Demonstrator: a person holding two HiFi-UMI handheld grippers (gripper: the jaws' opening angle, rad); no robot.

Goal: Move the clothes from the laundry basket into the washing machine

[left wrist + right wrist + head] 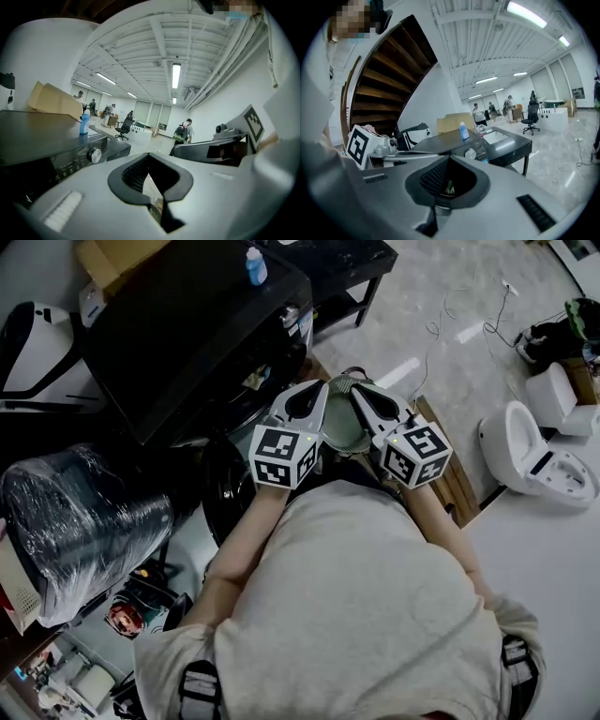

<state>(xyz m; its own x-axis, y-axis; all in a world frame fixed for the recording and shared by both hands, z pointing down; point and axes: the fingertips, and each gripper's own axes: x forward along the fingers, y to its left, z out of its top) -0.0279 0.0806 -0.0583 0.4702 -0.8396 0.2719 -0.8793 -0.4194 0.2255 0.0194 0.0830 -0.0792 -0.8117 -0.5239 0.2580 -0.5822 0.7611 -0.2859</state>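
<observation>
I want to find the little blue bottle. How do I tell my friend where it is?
Look for the big black washing machine with the round knob on its front. On its flat top, just right of a brown cardboard box, stands the little bottle. It's the only blue thing up there, upright, with a pale cap.

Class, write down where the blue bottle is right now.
In the head view, the blue bottle stands near the top edge, left of centre, on top of the black washing machine, just right of the cardboard box.
</observation>
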